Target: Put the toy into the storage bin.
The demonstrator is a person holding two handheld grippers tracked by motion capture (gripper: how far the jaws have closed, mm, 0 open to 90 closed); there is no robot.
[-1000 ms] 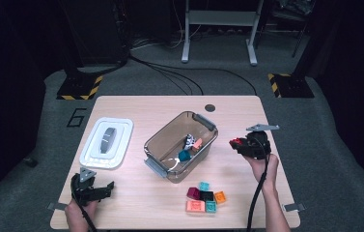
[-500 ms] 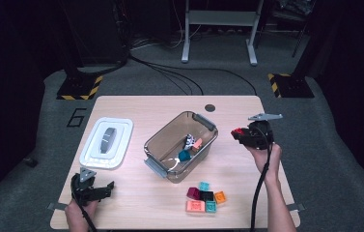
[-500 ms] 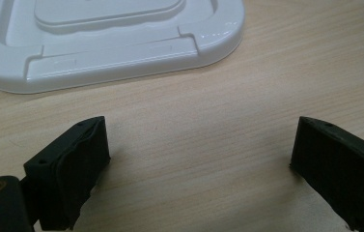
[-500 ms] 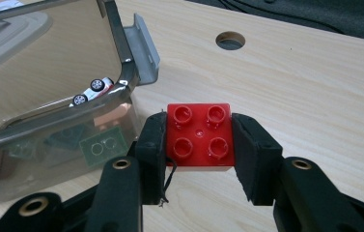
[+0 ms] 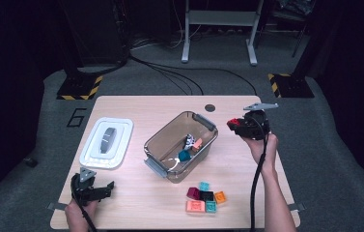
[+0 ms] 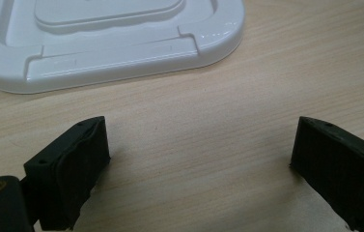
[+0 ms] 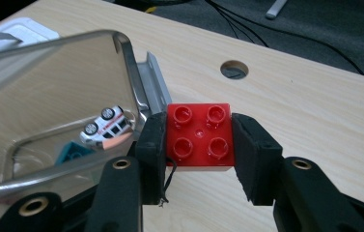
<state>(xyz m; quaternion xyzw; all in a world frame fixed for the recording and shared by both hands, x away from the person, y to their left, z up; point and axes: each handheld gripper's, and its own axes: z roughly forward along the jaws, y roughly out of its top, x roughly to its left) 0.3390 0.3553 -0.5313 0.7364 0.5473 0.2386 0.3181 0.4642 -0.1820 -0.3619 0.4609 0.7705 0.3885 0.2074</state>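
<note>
**Count on the table**

You have one red brick [image 7: 199, 136] in your right gripper [image 7: 198, 145] and six loose bricks [image 5: 203, 198] by the near edge: teal, maroon, black, orange, pink, teal. There is one clear bin [image 5: 170, 166] and one white lid [image 5: 106, 142]. Inside the bin you can make out one toy car [image 7: 105, 126] and one teal brick [image 5: 184, 155]; the rest there is too small to count. You hold two grippers; the left gripper [image 6: 199, 164] is empty.

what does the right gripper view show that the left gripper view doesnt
Right gripper view only: the right gripper shut on a red four-stud brick, beside the clear bin, which holds a toy car lying upside down and a teal block. Left gripper view only: the left gripper with its jaws wide apart and nothing between them. Both share the wooden table and the white lid.
</note>
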